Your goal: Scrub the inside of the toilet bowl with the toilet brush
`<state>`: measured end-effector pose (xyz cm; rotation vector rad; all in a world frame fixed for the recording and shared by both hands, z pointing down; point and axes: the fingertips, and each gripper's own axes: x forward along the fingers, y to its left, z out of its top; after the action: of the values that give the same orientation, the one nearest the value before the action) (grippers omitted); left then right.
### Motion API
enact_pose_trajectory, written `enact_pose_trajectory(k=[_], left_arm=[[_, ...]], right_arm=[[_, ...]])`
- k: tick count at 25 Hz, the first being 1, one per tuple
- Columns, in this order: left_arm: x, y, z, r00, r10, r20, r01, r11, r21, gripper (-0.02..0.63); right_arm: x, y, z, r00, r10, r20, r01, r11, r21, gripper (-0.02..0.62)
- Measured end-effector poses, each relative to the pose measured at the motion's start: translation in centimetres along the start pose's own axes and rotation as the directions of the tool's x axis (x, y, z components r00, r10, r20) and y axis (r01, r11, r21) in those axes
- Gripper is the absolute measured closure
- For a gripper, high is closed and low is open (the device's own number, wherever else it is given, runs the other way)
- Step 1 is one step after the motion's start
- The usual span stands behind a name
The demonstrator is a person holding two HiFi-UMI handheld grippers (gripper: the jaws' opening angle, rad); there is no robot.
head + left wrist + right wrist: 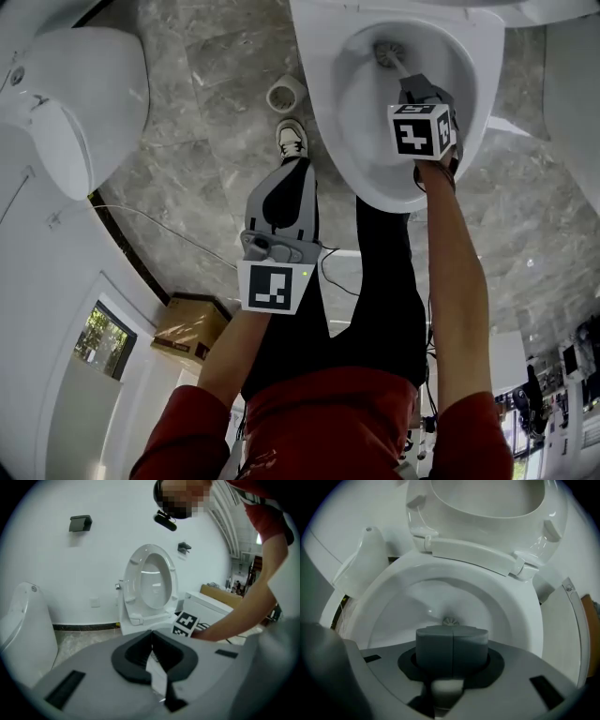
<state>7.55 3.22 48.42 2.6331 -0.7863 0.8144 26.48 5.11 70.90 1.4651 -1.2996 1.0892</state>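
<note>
The white toilet bowl point(323, 89) lies below me with its seat point(487, 508) lifted against the wall. My right gripper point(424, 96) hangs over the bowl's near side, pointing steeply down, shut on the white handle of the toilet brush point(447, 686). The brush head point(385, 51) rests deep in the bowl near the drain, and in the right gripper view the brush head point(450, 620) shows just past the jaw tips. My left gripper point(275, 246) is held back over the floor, left of the bowl, shut with nothing in it. In the left gripper view, the left gripper point(151, 638) faces the lifted seat point(152, 581).
A round white brush holder point(286, 94) stands on the grey marble floor left of the bowl, beside the person's shoe point(292, 139). A second white fixture point(80, 103) sits at the far left. A cardboard box point(187, 328) lies near the wall.
</note>
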Motion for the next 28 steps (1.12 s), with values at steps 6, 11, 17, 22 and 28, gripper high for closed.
enact_pose_trajectory(k=[6, 11, 17, 22, 28], left_arm=[[-0.4, -0.1, 0.2, 0.999, 0.042, 0.004, -0.042, 0.999, -0.010, 0.606], [-0.7, -0.6, 3.1, 0.994, 0.088, 0.067, -0.088, 0.996, -0.010, 0.606], [-2.0, -1.5, 7.1, 0.979, 0.159, 0.126, -0.153, 0.987, -0.055, 0.606], [-5.8, -1.8, 10.9, 0.968, 0.180, 0.174, -0.170, 0.983, -0.074, 0.606], [-11.0, 3.1, 11.5, 0.940, 0.253, 0.231, -0.243, 0.968, -0.071, 0.606]], right_arm=[[0.9, -0.4, 0.7, 0.999, 0.017, -0.034, -0.017, 1.000, -0.010, 0.453], [-1.6, -1.0, -0.2, 0.998, 0.058, 0.002, -0.058, 0.998, 0.018, 0.451], [-12.1, -2.7, -3.6, 0.992, 0.066, 0.108, -0.078, 0.991, 0.105, 0.451], [-25.1, -2.6, -5.8, 0.974, 0.080, 0.210, -0.113, 0.982, 0.151, 0.451], [-31.8, 6.1, -1.4, 0.918, 0.208, 0.337, -0.241, 0.969, 0.057, 0.451]])
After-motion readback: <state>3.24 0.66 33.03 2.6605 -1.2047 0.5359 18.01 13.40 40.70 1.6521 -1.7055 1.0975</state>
